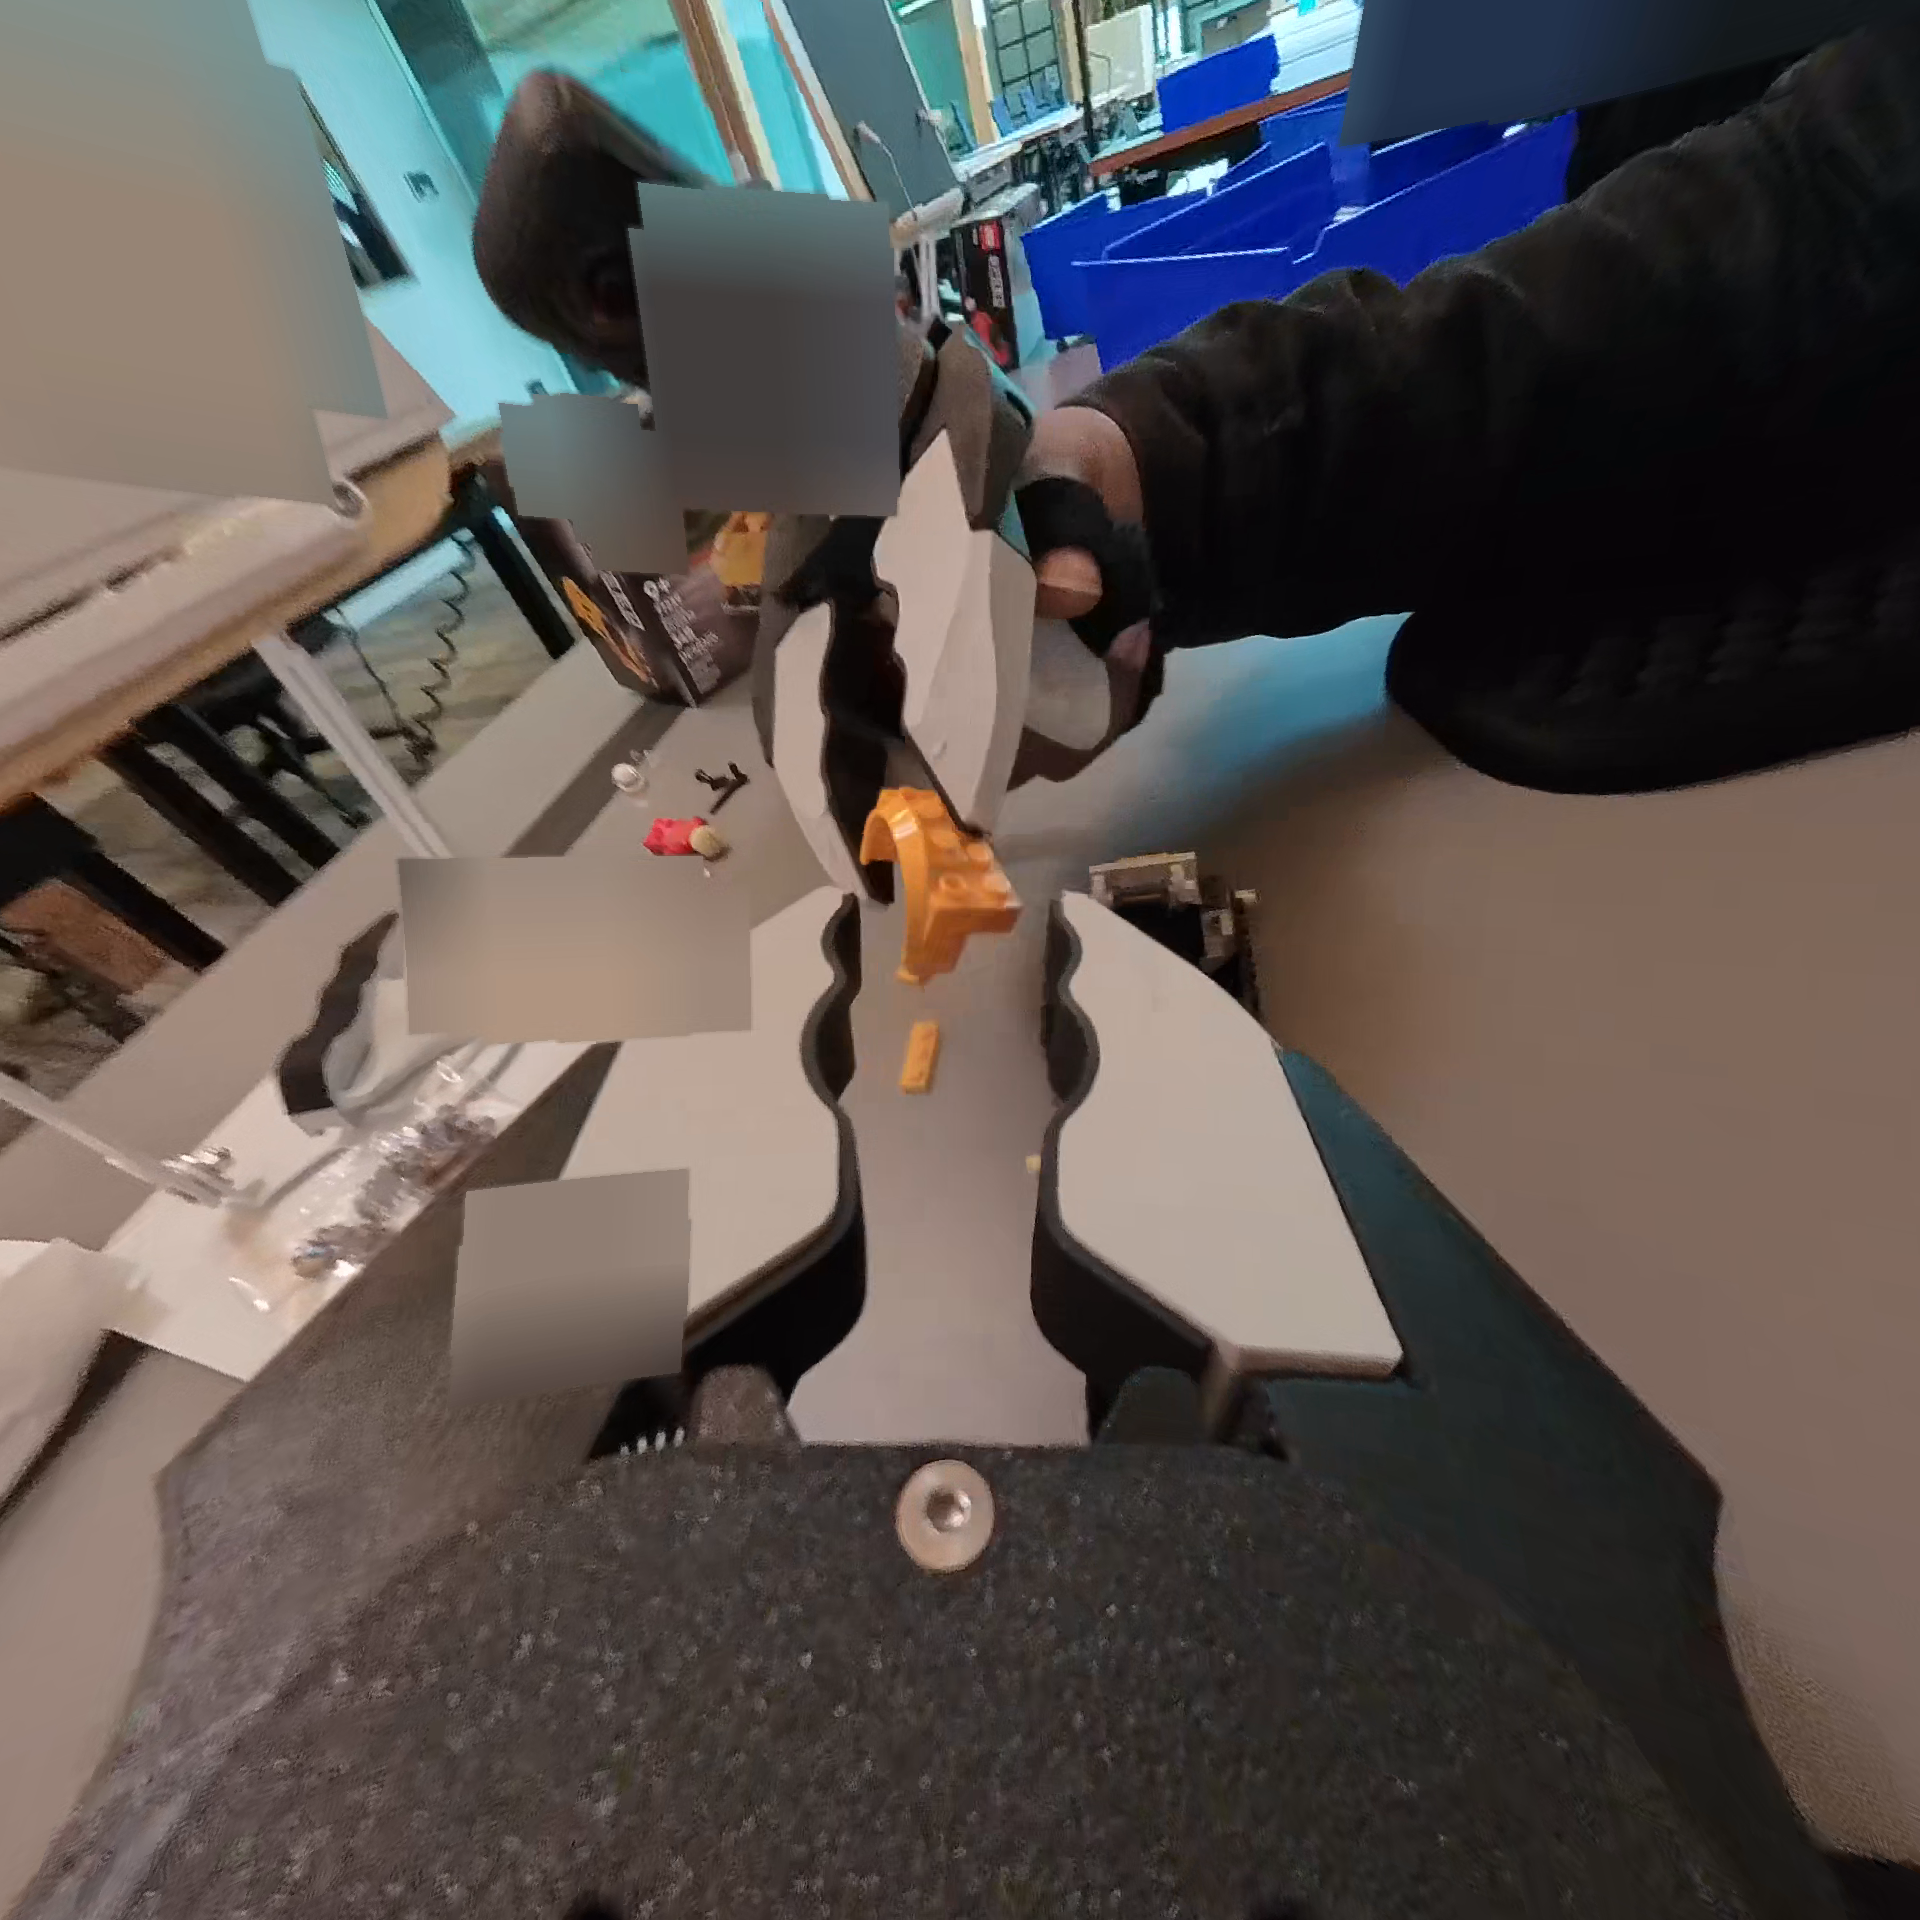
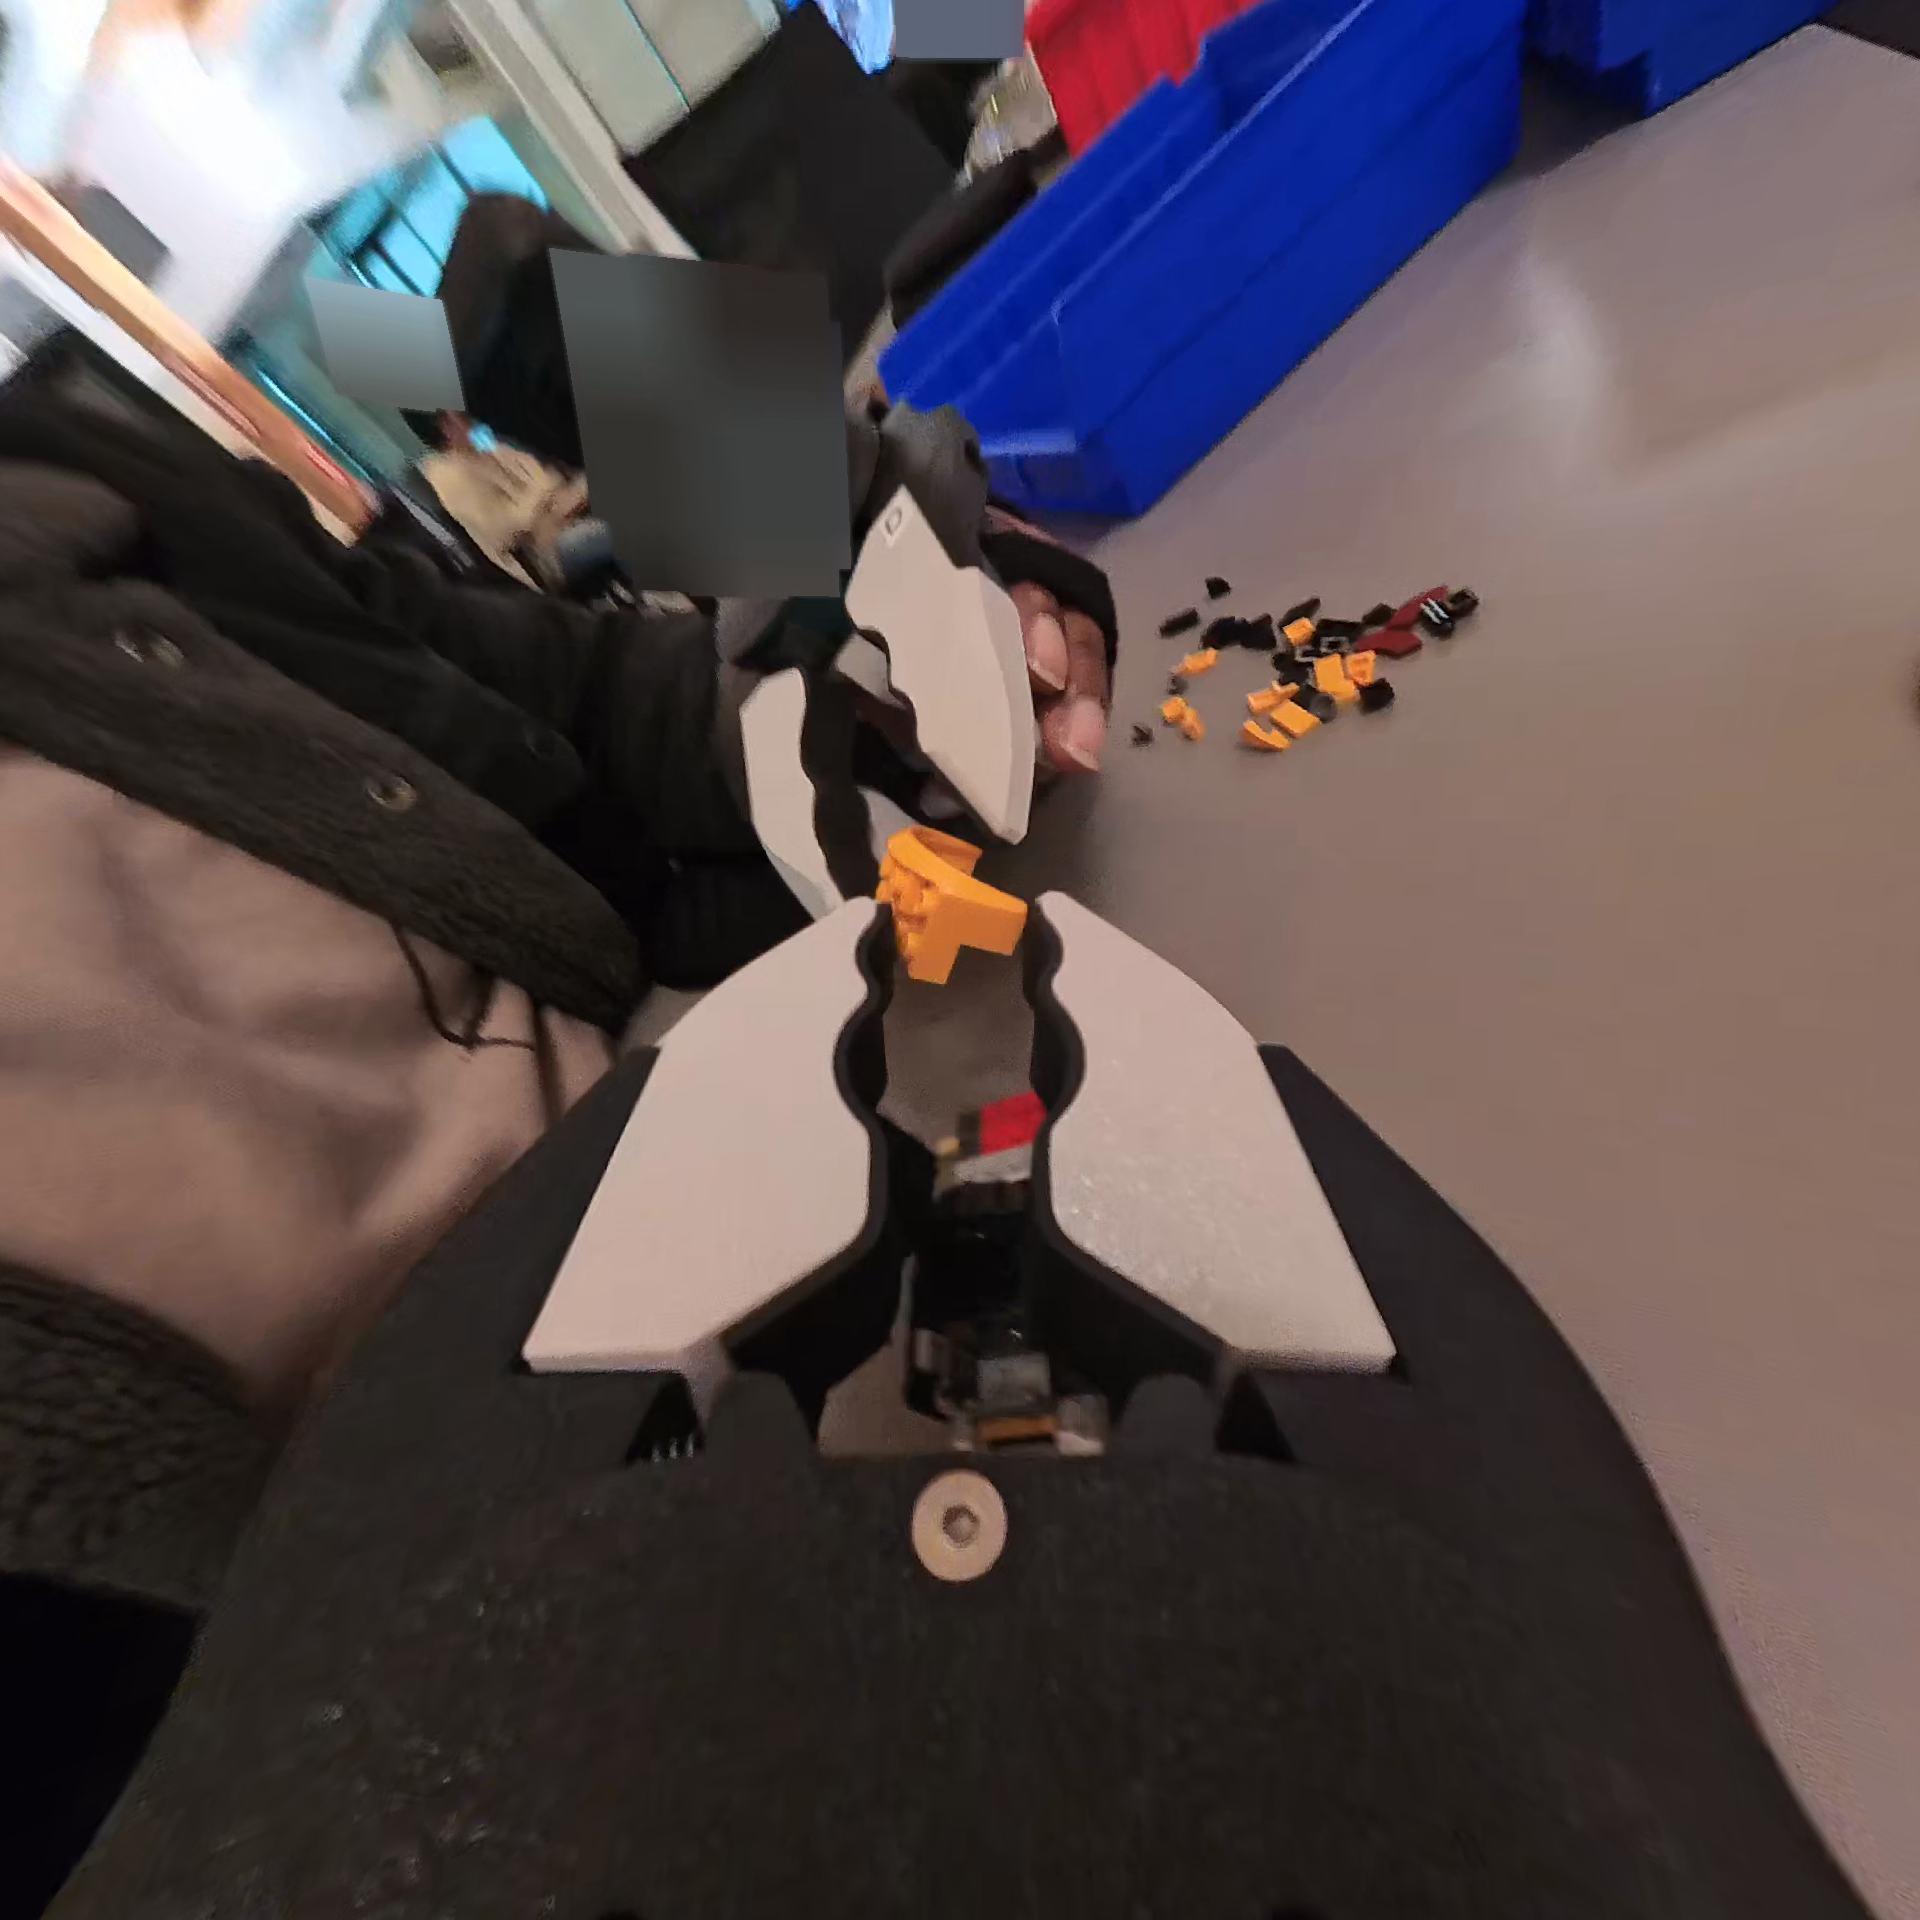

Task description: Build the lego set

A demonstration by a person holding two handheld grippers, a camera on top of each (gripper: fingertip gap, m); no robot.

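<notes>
An orange Lego assembly [image 1: 961,899] with a curved arch is held in the air between the two grippers. My right gripper [image 2: 954,912] is shut on it; its flat part [image 2: 961,930] touches both pads. In the left wrist view the right gripper [image 1: 920,852] comes in from above. My left gripper [image 1: 951,909] is open, its tips on either side of the piece with gaps showing. In the right wrist view the left gripper [image 2: 925,862] reaches in from the far side. A part-built grey and black model [image 1: 1174,904] stands on the table, and shows under my right gripper [image 2: 987,1247].
A small orange plate [image 1: 920,1055] lies on the grey table below. A red piece [image 1: 675,836], a black piece [image 1: 722,784], plastic bags [image 1: 416,1143] and a dark box [image 1: 644,634] lie to the left. A pile of loose pieces [image 2: 1309,665] and blue bins [image 2: 1195,291] are at the right. Only a small space, under 4 cm, lies between the two pairs of fingers.
</notes>
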